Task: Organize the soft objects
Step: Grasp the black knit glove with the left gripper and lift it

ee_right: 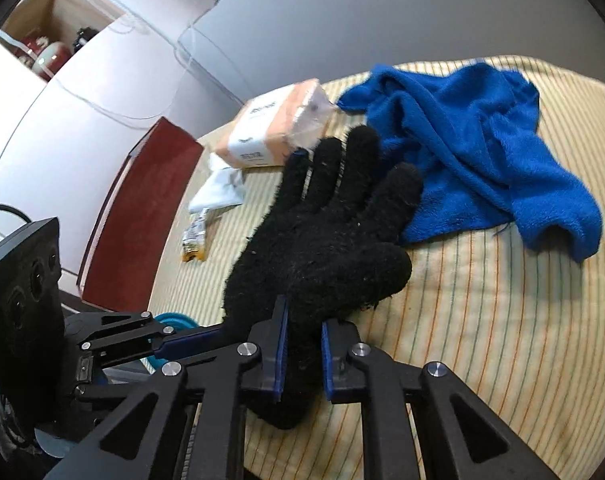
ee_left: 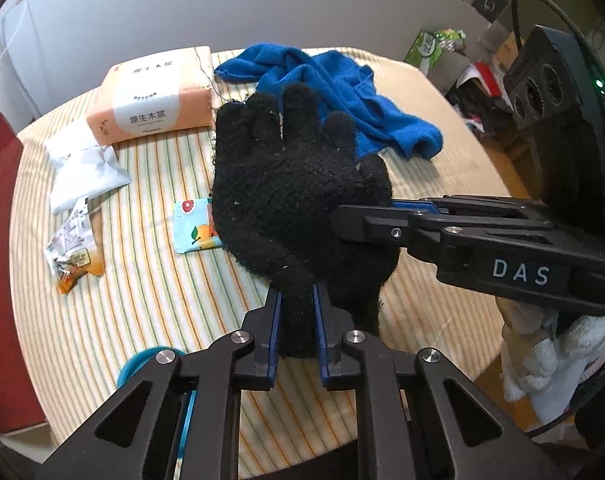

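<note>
A black knitted glove (ee_left: 294, 184) (ee_right: 322, 248) is held up above the striped tablecloth, fingers spread. My left gripper (ee_left: 298, 312) is shut on one narrow end of it at the bottom of the left wrist view. My right gripper (ee_right: 304, 344) is shut on another lower part of the glove; in the left wrist view it (ee_left: 366, 210) comes in from the right and pinches the glove's edge. The left gripper (ee_right: 206, 336) reaches in from the left in the right wrist view, its tips hidden behind the glove. A crumpled blue towel (ee_left: 342, 84) (ee_right: 462, 140) lies beyond.
On the striped tablecloth (ee_left: 142, 300) (ee_right: 502, 320) lie an orange tissue pack (ee_left: 150, 100) (ee_right: 270, 132), a white packet (ee_left: 86, 172), a snack wrapper (ee_left: 72, 256) and a small fruit-print cloth (ee_left: 192, 228). A teal object (ee_left: 142, 360) sits near the front edge. A red panel (ee_right: 142, 216) stands left.
</note>
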`<state>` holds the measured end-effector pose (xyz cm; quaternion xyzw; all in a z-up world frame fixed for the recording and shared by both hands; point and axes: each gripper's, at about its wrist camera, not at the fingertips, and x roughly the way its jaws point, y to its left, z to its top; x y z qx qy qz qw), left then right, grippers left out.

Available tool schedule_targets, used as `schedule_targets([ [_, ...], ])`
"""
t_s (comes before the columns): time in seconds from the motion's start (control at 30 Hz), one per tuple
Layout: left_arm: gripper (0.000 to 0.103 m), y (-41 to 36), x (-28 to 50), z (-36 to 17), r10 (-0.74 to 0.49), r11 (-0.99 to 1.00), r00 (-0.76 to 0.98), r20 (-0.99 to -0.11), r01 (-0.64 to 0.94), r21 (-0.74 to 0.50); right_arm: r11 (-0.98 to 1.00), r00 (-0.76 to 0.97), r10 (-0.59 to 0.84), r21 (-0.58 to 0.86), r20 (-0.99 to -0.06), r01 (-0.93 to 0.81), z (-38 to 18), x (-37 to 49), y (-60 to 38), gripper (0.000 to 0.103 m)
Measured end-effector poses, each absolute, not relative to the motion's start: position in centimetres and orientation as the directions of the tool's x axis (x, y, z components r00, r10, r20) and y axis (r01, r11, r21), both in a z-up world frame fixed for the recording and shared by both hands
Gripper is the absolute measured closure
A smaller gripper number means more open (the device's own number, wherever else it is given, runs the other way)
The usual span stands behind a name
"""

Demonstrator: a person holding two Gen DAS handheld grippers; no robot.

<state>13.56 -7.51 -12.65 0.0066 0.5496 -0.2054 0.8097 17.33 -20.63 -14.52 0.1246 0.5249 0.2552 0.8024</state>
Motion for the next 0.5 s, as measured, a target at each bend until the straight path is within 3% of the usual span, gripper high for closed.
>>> schedule_targets([
  [0.5,0.09,-5.1,9.9,-7.7,-0.444,0.884,0.422,-0.79,0.351,-0.31,0.838,0.424,0.538,0.408,-0.728,-0.363,-7.6,12.7,-20.4,0.091],
])
